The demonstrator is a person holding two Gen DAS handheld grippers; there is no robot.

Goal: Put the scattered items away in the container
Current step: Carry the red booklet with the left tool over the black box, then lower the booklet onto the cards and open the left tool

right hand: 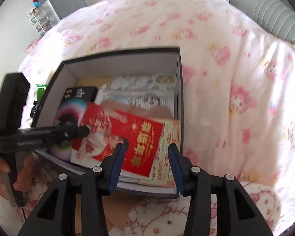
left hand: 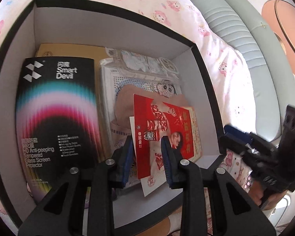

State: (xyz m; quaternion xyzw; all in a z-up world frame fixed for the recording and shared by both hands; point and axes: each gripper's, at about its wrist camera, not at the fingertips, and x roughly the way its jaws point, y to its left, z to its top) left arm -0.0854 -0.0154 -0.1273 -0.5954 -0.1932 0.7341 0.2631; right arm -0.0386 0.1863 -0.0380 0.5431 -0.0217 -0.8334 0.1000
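A black box with white inner walls (left hand: 108, 27) (right hand: 127, 63) sits on a pink patterned bedspread. Inside lie a black "Smart Devil" screen protector pack (left hand: 55, 118) (right hand: 76, 98), a white dotted packet (left hand: 143, 78), a beige item (left hand: 127, 100) and a red packet with a printed figure (left hand: 163, 129) (right hand: 131, 137). My left gripper (left hand: 146, 155) is open over the box, its jaws on either side of the red packet's near end. My right gripper (right hand: 145, 163) is open and empty above the box's near right corner, and shows in the left wrist view (left hand: 236, 135).
The pink cartoon bedspread (right hand: 226, 78) surrounds the box. A grey-green padded headboard (left hand: 245, 49) runs along the right. A wire rack (right hand: 39, 21) and cabinet doors stand far back. A green item (right hand: 40, 90) lies left of the box.
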